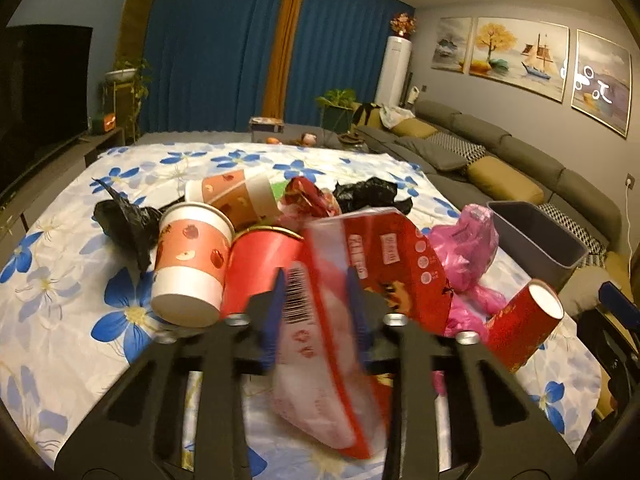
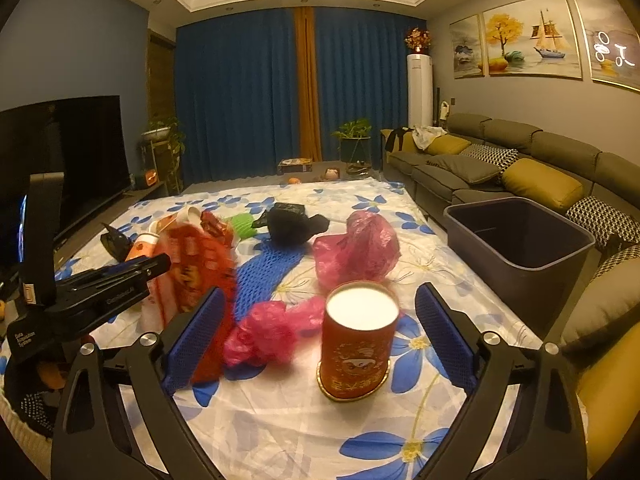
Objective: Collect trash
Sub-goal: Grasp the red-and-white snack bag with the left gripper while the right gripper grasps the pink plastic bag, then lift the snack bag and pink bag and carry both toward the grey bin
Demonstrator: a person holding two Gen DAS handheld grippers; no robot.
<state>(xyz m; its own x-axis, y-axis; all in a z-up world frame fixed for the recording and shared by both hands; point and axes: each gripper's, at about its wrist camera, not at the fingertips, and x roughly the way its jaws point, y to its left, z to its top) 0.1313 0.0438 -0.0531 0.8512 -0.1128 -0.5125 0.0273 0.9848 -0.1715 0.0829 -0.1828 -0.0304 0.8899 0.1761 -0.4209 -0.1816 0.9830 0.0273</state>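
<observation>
Floral sheet (image 2: 304, 412) lies between sofa (image 2: 500, 160) and television (image 2: 68, 152).

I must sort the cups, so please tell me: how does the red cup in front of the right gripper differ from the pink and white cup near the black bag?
The red cup stands upside down alone; the pink and white cup lies tilted against another cup. Red has gold print; the other has apple-like marks. Both look like paper cups.
</observation>
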